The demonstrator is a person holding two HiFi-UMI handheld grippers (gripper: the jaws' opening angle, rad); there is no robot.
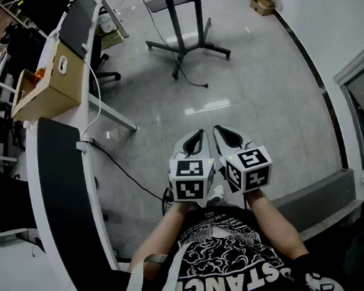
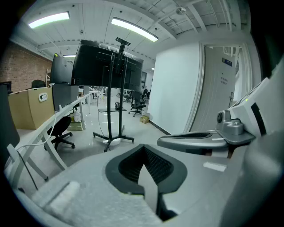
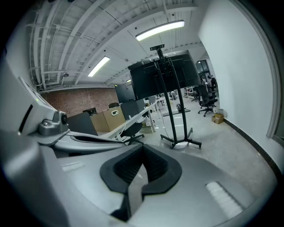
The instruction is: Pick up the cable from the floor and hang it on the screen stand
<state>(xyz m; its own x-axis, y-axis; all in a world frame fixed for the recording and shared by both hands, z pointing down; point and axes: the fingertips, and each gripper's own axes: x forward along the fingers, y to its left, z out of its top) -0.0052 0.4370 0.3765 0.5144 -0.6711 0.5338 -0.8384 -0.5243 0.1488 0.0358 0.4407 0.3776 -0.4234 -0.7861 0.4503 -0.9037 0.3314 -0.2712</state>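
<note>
Both grippers are held side by side close to my chest, pointing out over the grey floor. The left gripper (image 1: pixel 199 135) (image 2: pixel 143 147) is shut with nothing in it. Just to its right, the right gripper (image 1: pixel 219 130) (image 3: pixel 143 148) is also shut and empty. The black screen stand (image 1: pixel 186 42) (image 2: pixel 112 111) (image 3: pixel 175 115) rises on a wheeled base a few steps ahead, carrying dark screens (image 2: pixel 106 64) (image 3: pixel 164 75). A thin black cable (image 1: pixel 196 82) runs down by the stand and trails across the floor near its base, far from both grippers.
A long white desk (image 1: pixel 92 98) lines the left, with a cardboard box (image 1: pixel 47 85) and a black panel (image 1: pixel 62 182). A second black cable (image 1: pixel 125 172) runs from the desk toward my feet. An office chair (image 2: pixel 61 128) stands by the desk. White wall and a grey ledge (image 1: pixel 317 195) are at the right.
</note>
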